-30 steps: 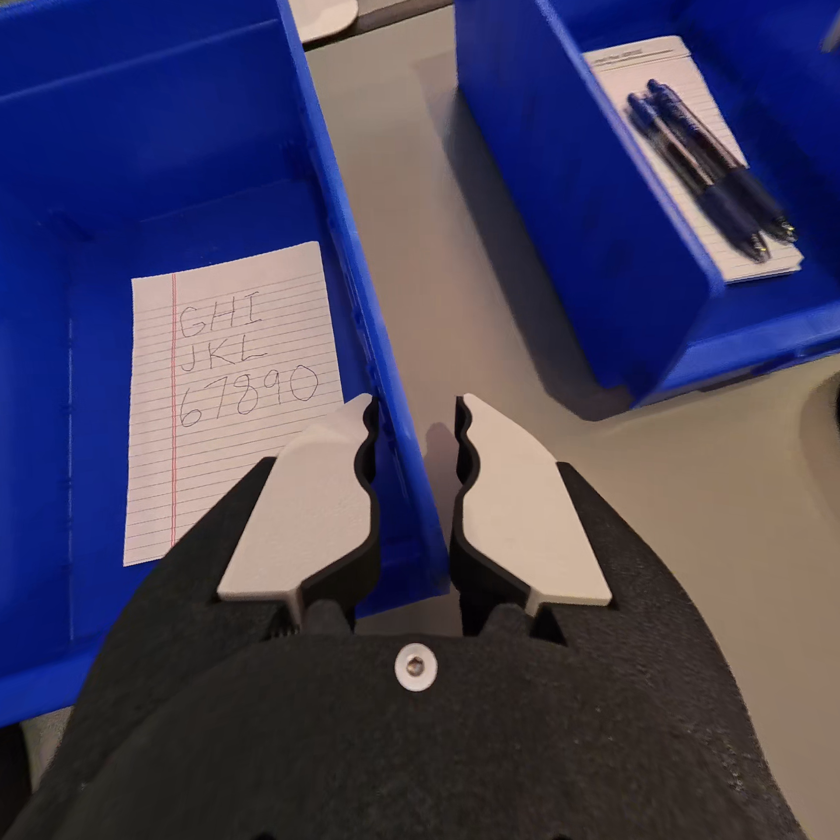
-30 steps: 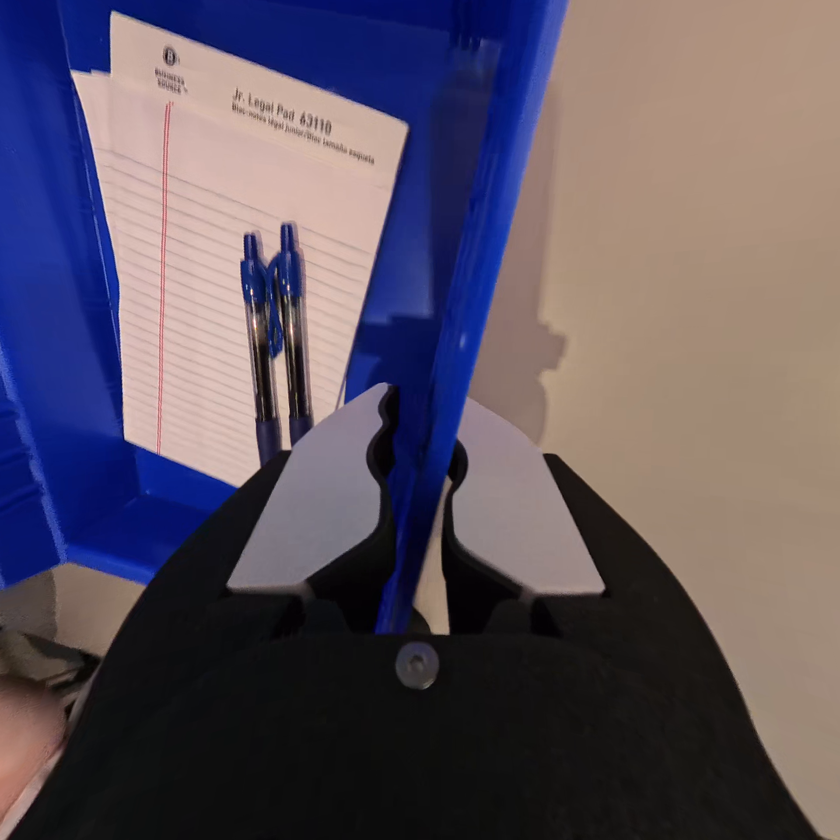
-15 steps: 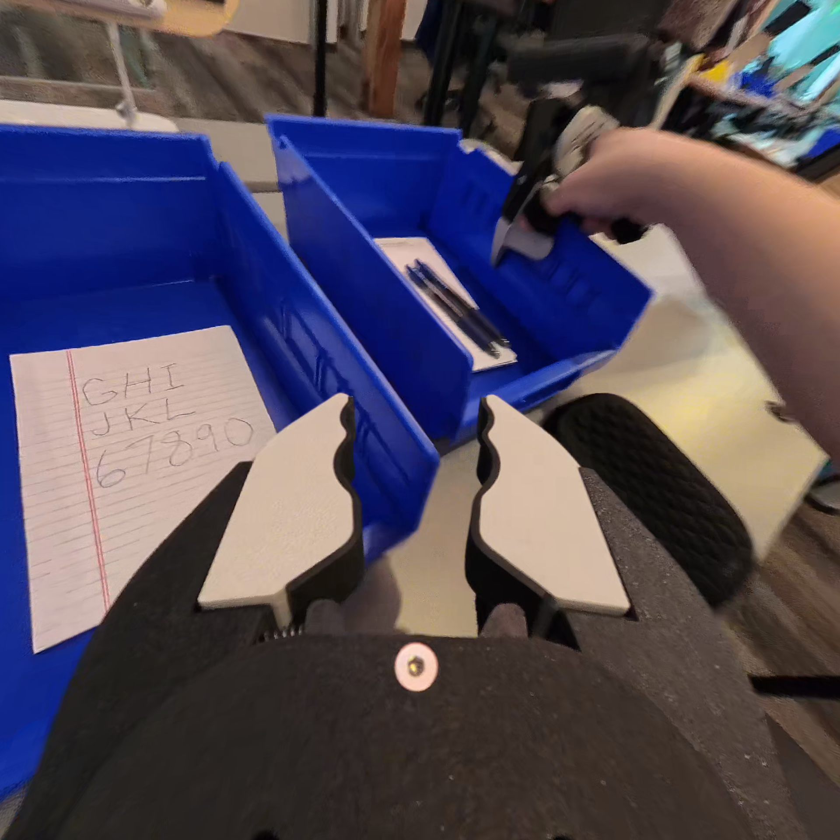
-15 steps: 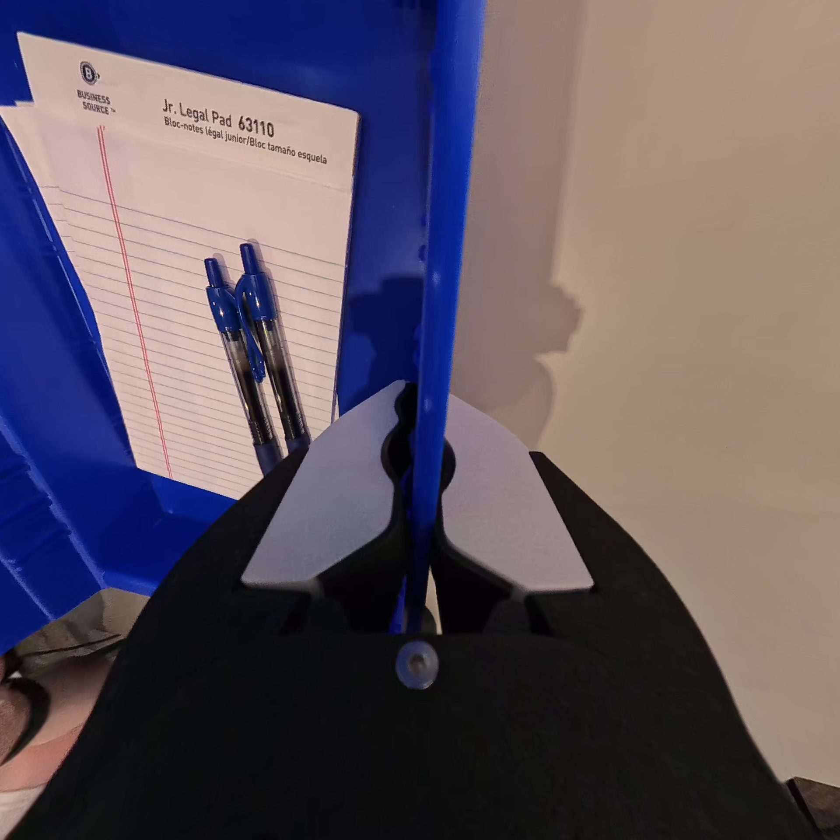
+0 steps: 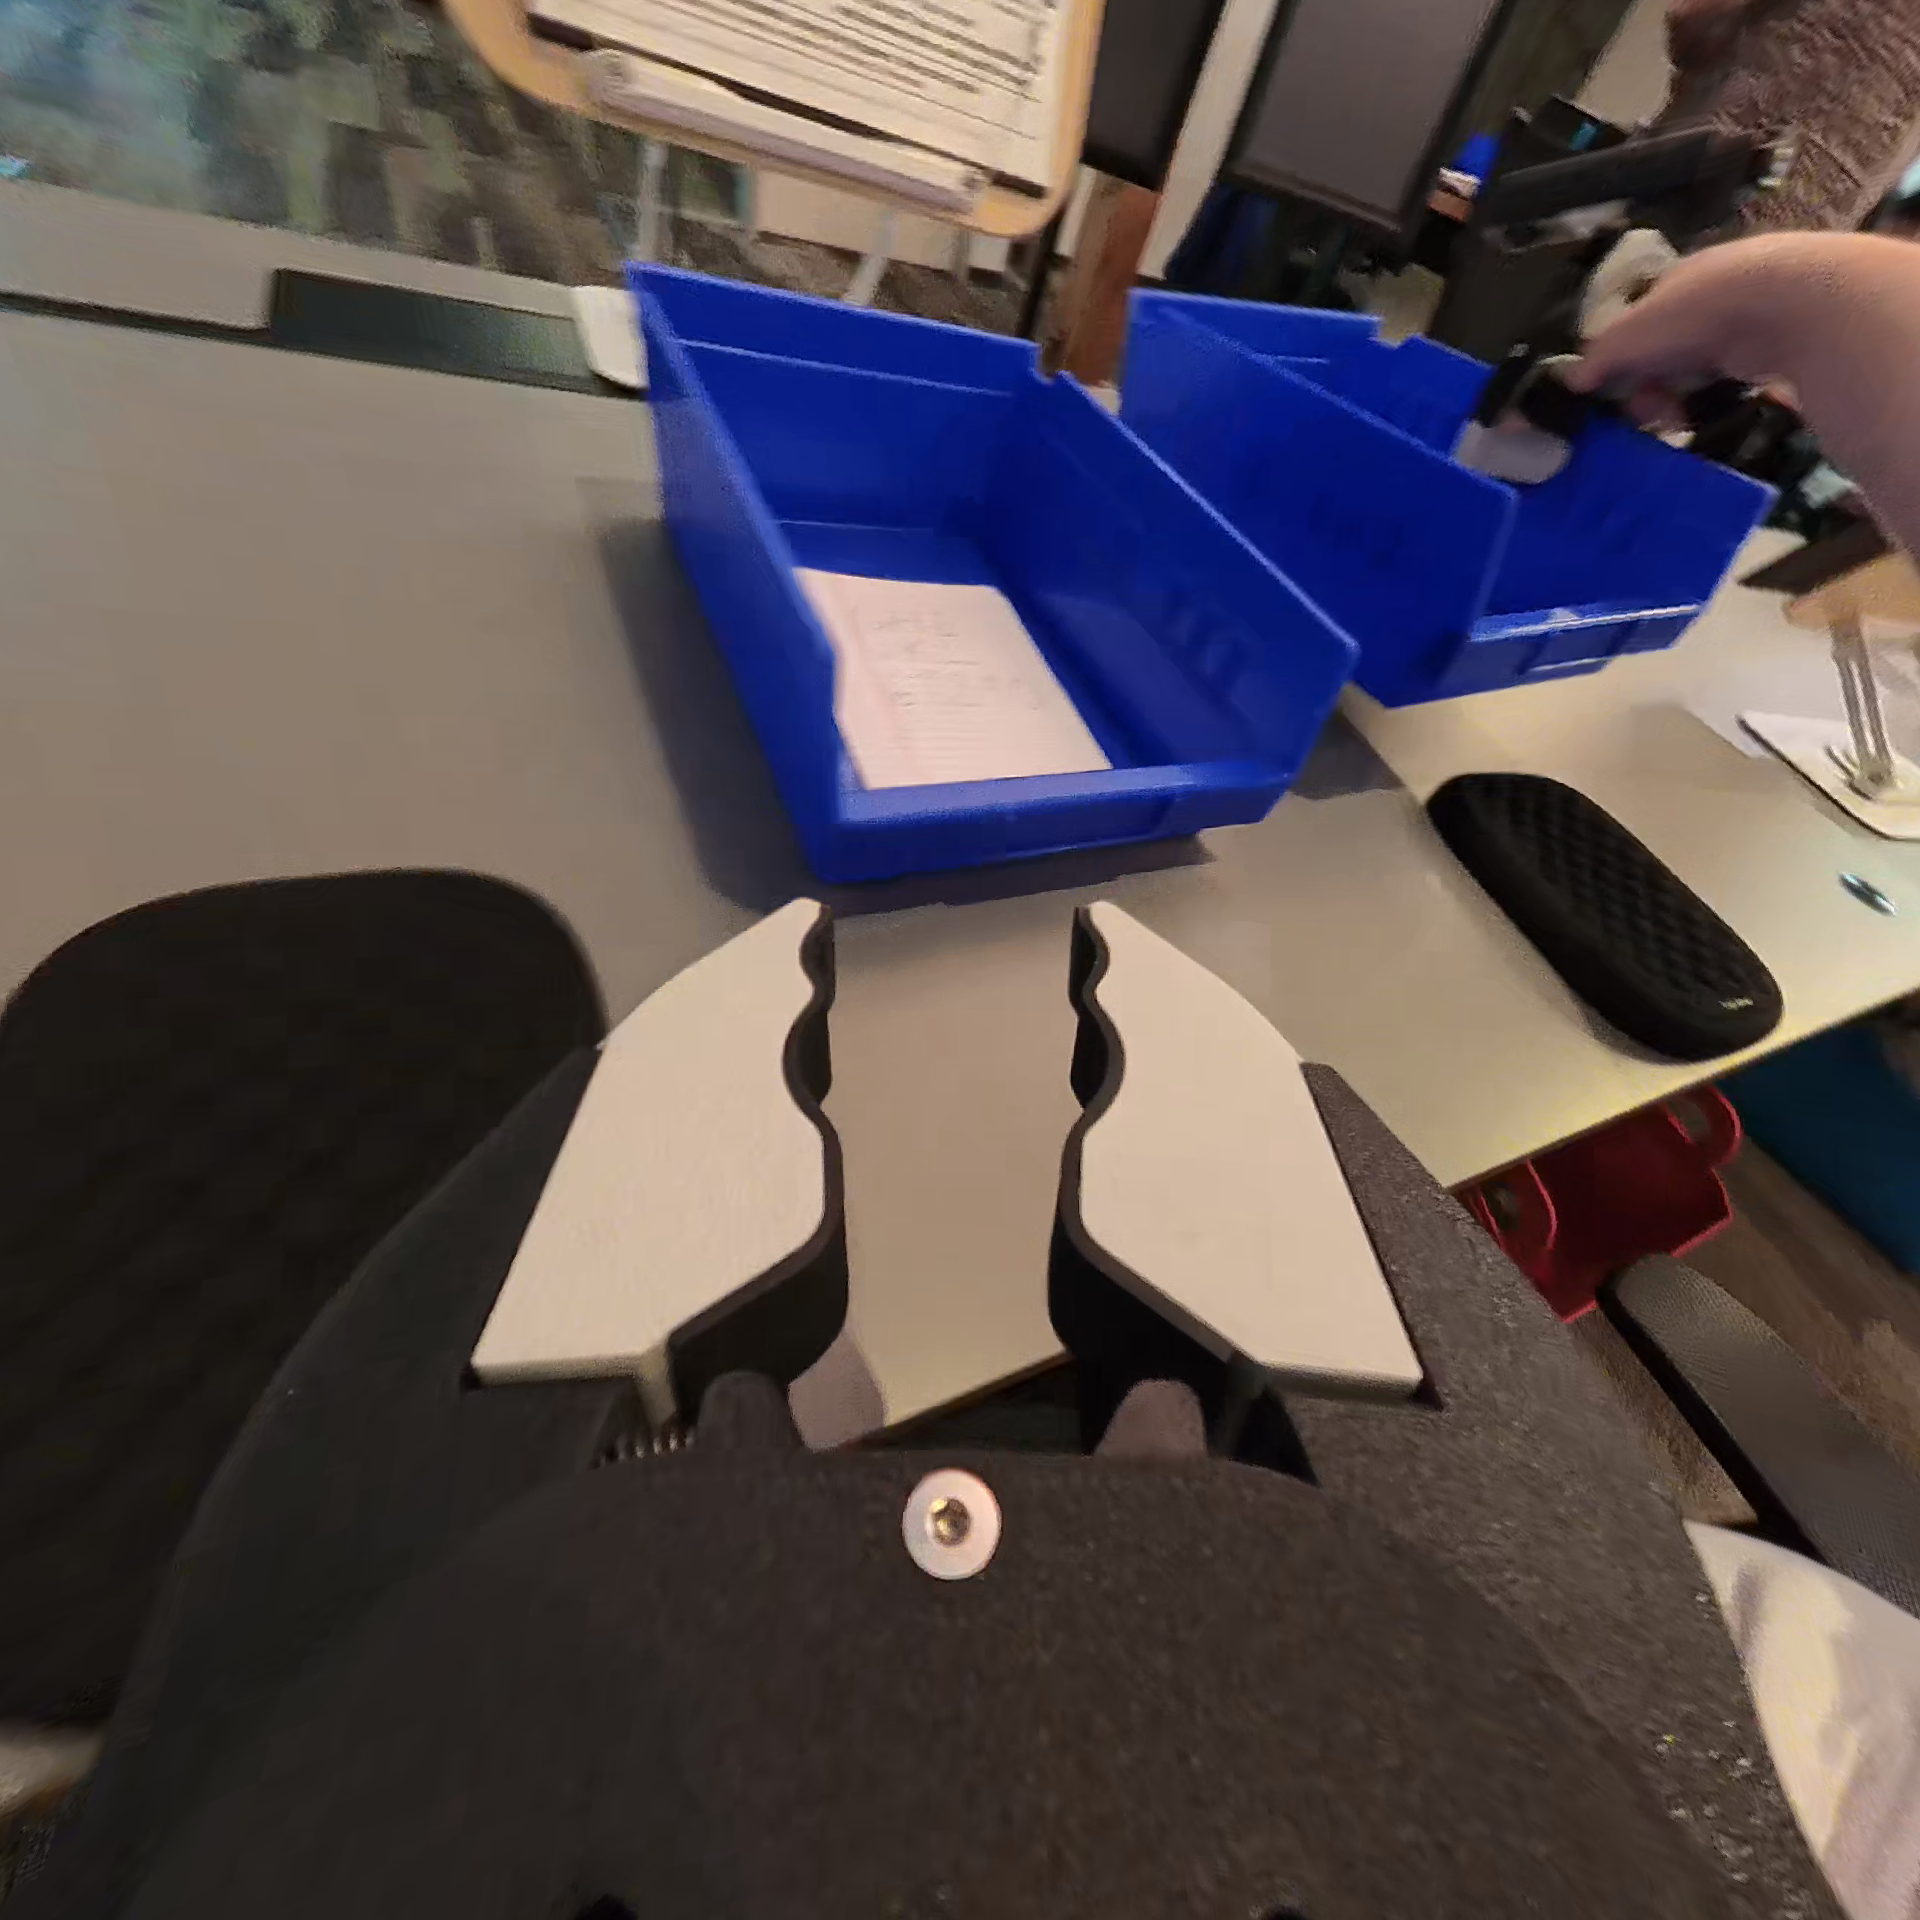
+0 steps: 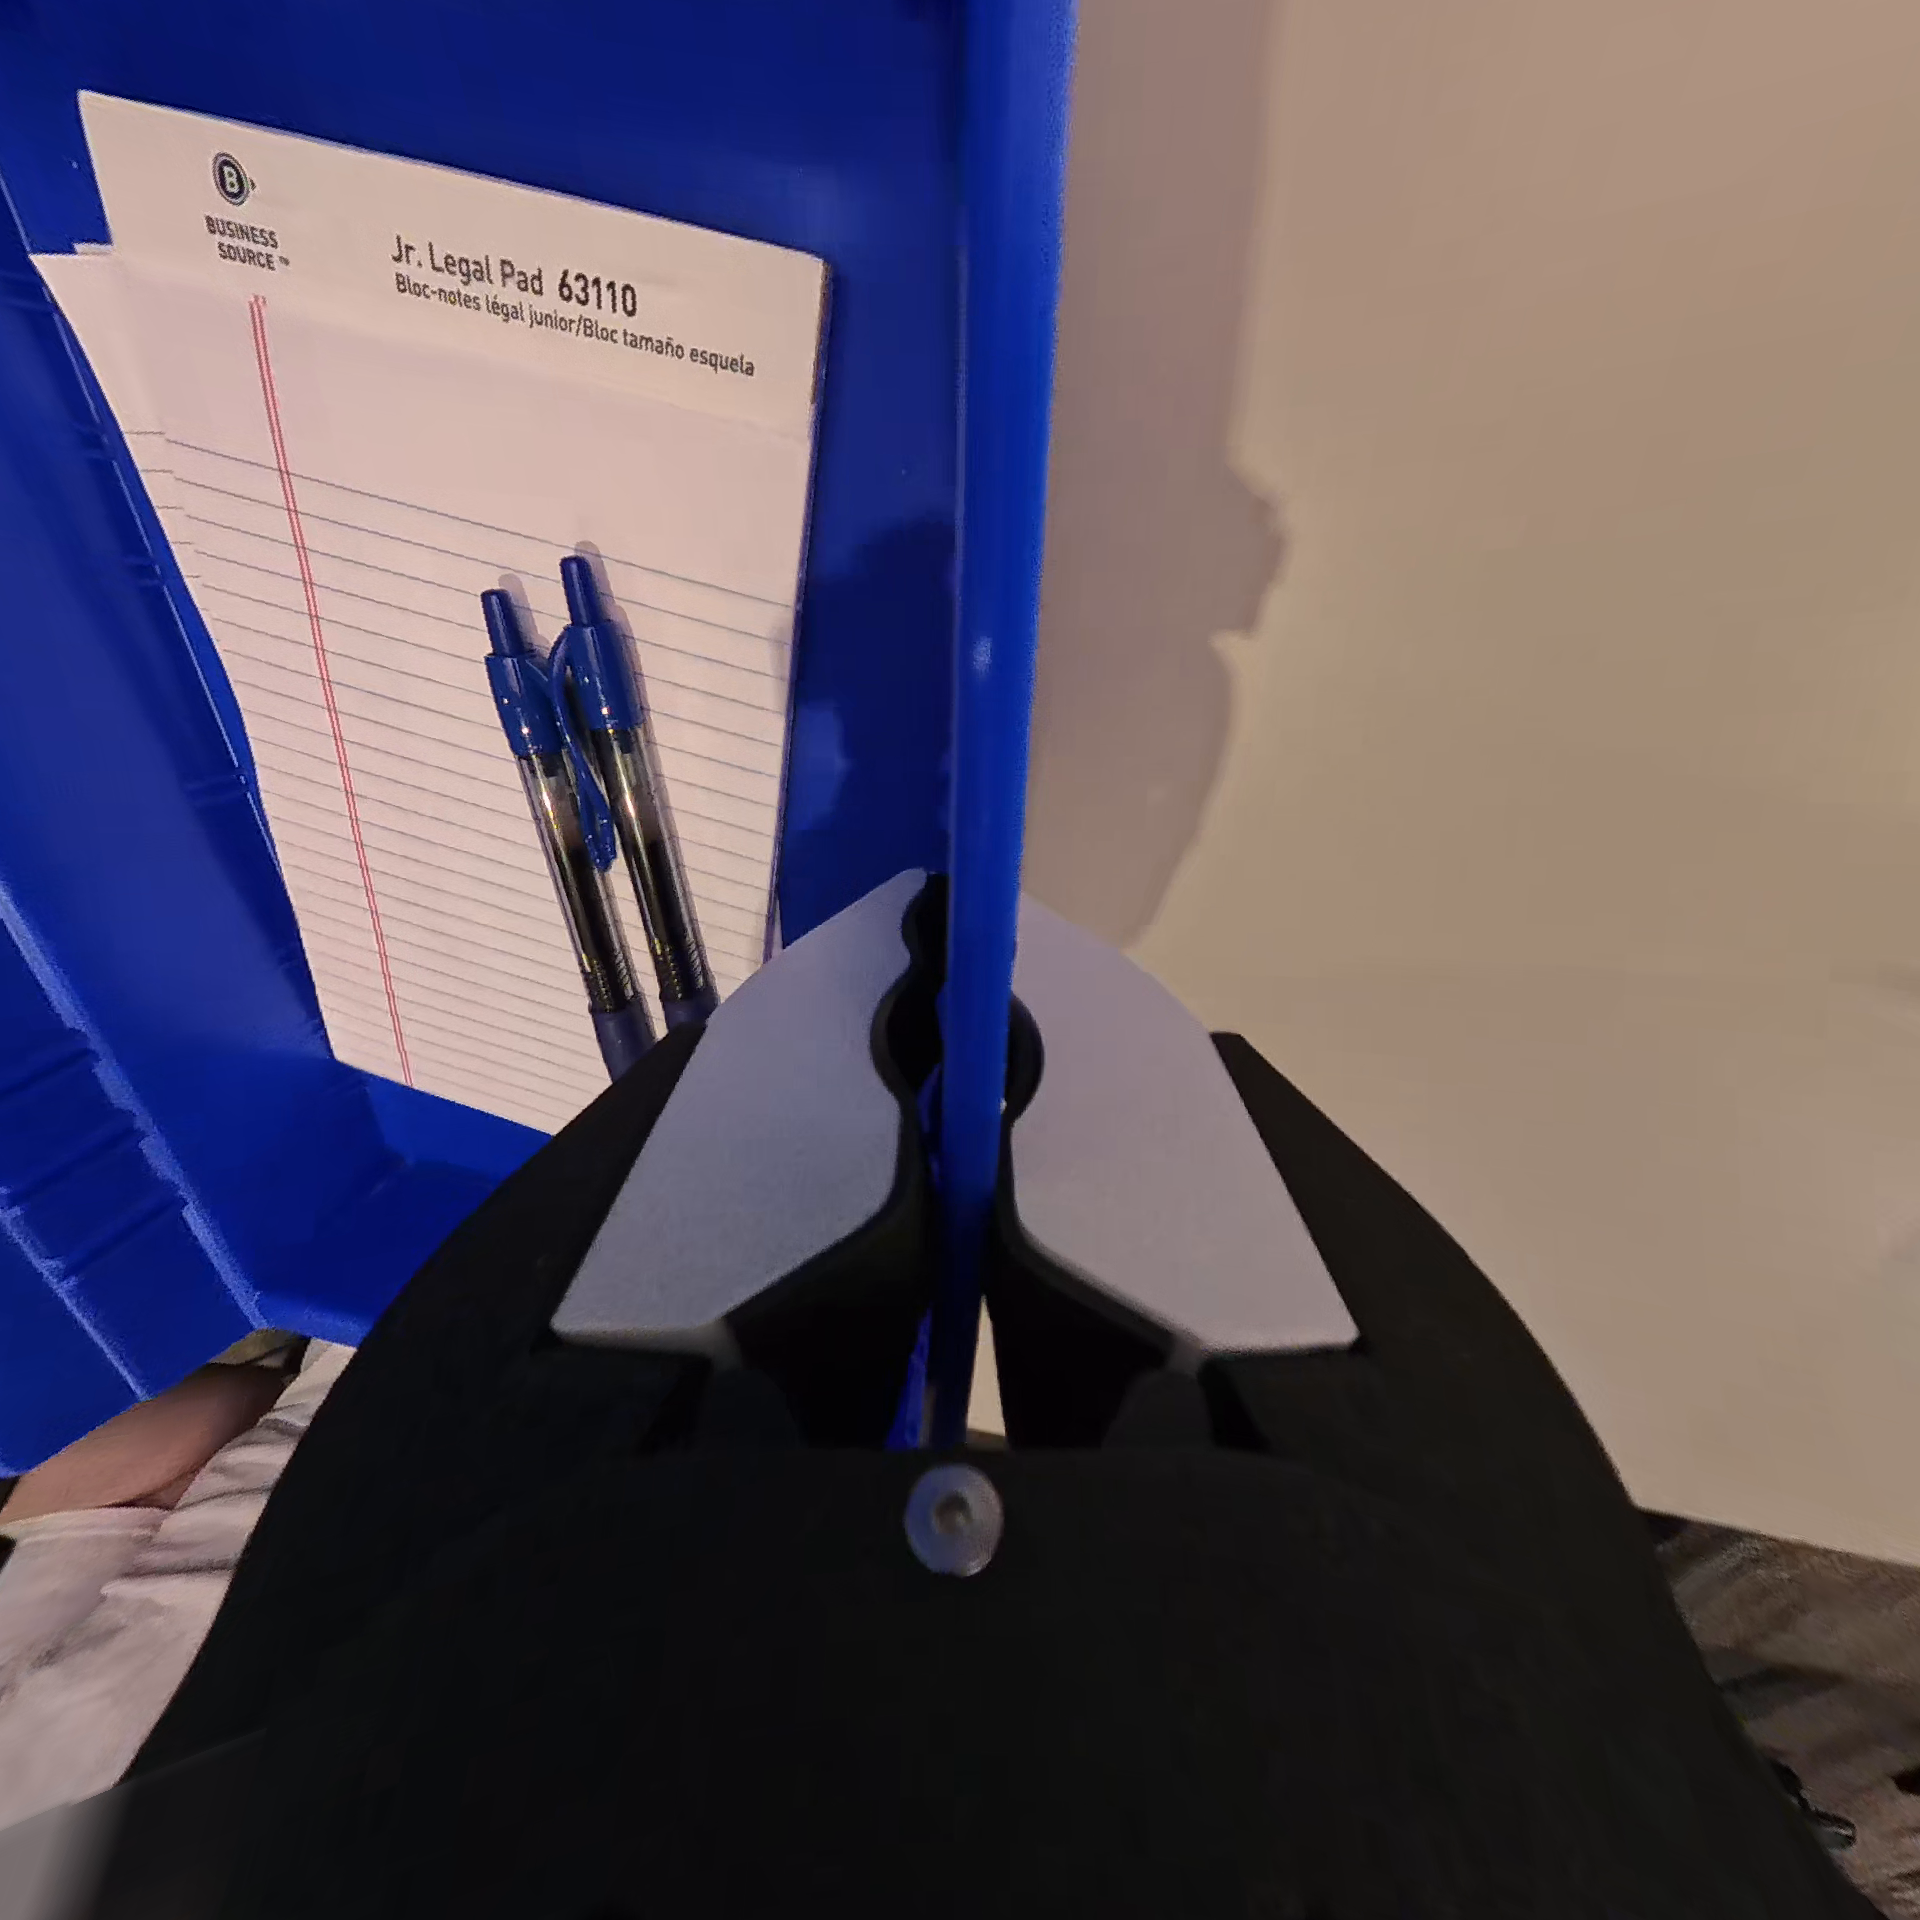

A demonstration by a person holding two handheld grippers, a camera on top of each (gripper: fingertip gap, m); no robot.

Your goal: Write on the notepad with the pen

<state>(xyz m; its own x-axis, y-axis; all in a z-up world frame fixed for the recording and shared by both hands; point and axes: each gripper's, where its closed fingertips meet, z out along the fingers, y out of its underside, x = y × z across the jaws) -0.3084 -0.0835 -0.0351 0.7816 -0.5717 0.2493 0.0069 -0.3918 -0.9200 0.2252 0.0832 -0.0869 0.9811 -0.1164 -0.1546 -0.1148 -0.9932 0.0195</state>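
Observation:
A white lined notepad (image 6: pixel 499 582) lies in a blue bin (image 6: pixel 914 436), with two blue pens (image 6: pixel 592 790) side by side on it. My right gripper (image 6: pixel 971 904) is shut on the bin's right wall, one finger inside and one outside. In the left wrist view that bin (image 5: pixel 1340 499) stands at the far right with the right gripper (image 5: pixel 1517 436) on its wall, held by a hand. A second blue bin (image 5: pixel 1195 623) holds a loose lined sheet (image 5: pixel 956 696) with handwriting. My left gripper (image 5: pixel 951 914) is open and empty, above the table in front of that bin.
A black padded wrist rest (image 5: pixel 1600 914) lies on the grey table (image 5: pixel 312 582) at the right. A black chair back (image 5: pixel 260 1091) is at the lower left. A metal stand on a white base (image 5: pixel 1870 727) is at the far right. A red clamp (image 5: pixel 1600 1205) sits under the table edge. Some 55 cm of space lies between my two pairs of fingers.
My left gripper has pulled back and up from the left bin's wall, so both bins now sit farther off. My right gripper has stayed shut on the right bin's wall.

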